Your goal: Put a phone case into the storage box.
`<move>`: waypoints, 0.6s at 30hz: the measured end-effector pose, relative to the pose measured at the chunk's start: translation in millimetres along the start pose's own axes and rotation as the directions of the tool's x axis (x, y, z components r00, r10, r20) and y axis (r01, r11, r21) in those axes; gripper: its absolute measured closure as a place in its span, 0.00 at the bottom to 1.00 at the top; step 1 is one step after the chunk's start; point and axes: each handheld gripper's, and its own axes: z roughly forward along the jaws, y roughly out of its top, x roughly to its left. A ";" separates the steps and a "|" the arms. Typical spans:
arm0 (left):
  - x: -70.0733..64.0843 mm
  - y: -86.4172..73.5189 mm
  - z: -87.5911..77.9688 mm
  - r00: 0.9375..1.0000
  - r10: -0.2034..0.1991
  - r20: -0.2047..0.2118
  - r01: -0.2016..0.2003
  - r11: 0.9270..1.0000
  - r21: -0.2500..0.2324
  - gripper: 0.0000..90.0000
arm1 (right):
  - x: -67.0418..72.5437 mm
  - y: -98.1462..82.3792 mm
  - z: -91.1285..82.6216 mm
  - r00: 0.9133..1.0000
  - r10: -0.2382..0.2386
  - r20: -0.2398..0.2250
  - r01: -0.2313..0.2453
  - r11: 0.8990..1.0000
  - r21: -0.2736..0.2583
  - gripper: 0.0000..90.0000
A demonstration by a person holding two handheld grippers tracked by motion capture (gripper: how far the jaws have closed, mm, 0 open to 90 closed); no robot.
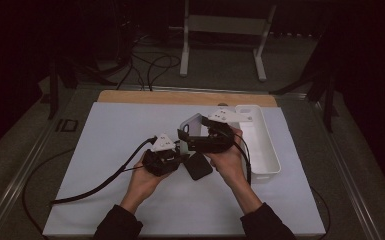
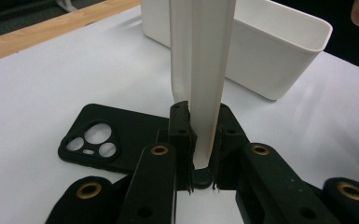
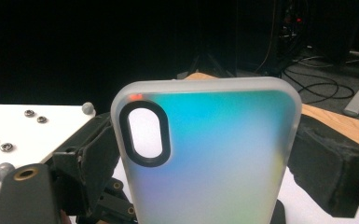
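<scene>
A frosted translucent phone case [image 1: 192, 124] stands upright above the middle of the white mat, held between both hands. My left gripper [image 1: 179, 150] [image 2: 200, 140] is shut on its lower edge; in the left gripper view the case [image 2: 200, 70] rises edge-on from the pads. My right gripper [image 1: 190, 132] [image 3: 205, 163] spans the case's width, and its wide jaws press against both side edges. In the right gripper view the case [image 3: 214, 154] shows its back and oval camera hole. A black phone case [image 1: 198, 166] [image 2: 107, 140] lies flat on the mat under the grippers.
A white plastic bin [image 1: 269, 150] [image 2: 279, 51] stands at the right of the white mat [image 1: 110, 150]. A wooden table edge [image 1: 180, 96] runs along the back. Cables trail off to the left and on the floor behind.
</scene>
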 end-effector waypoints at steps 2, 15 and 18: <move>0.2 0.2 -0.2 1.000 0.002 -0.002 -0.002 1.000 -0.001 0.90 | 0.9 -1.3 0.1 1.000 -0.003 0.011 0.003 1.000 0.004 0.17; 0.7 -0.9 -5.1 0.999 0.036 -0.031 -0.036 0.999 -0.013 0.75 | -4.1 0.3 -2.8 0.999 0.033 0.030 -0.033 0.999 -0.013 0.18; 1.4 -2.6 -8.1 0.998 0.038 -0.046 -0.038 0.999 -0.005 0.58 | -7.2 1.3 -5.4 0.998 0.043 0.037 -0.042 0.999 -0.018 0.18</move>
